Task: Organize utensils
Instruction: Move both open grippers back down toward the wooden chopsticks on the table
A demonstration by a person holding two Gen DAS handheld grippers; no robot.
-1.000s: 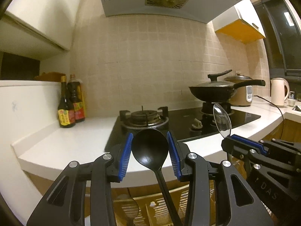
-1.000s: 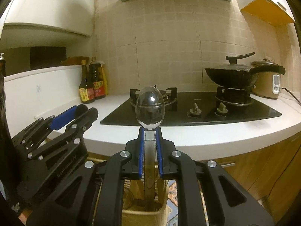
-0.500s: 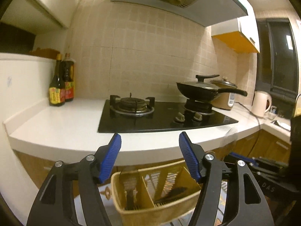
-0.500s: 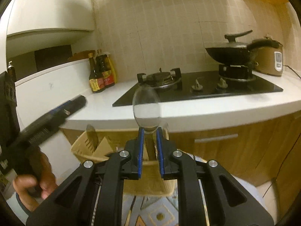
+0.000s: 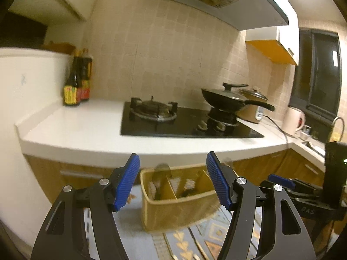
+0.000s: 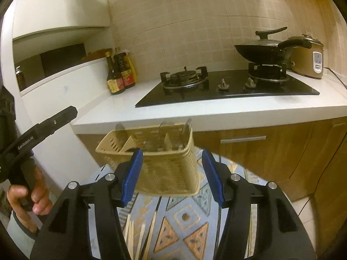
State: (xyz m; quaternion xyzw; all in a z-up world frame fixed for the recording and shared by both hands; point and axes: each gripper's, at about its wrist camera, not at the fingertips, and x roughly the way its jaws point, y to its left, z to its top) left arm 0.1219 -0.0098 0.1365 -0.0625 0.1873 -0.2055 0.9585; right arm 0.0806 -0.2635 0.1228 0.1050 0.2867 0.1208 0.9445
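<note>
Your left claw (image 5: 173,182) stands wide with nothing between its blue pads. Your right claw (image 6: 172,175) is opening, also empty. The tan utensil basket (image 6: 164,169) sits just ahead of both, below the white surface (image 6: 216,112), on a patterned mat (image 6: 184,216). Spoons (image 6: 186,130) stand upright in its compartments.

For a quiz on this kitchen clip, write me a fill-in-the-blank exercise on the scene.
1. The wok sits on the ____ burner of the stove.
2. The basket is split into ____ compartments.
3. The bottles stand to the ____ of the stove.
4. Nothing is between the right gripper fingers; they are ____.

Missing words: right; three; left; opening
</note>
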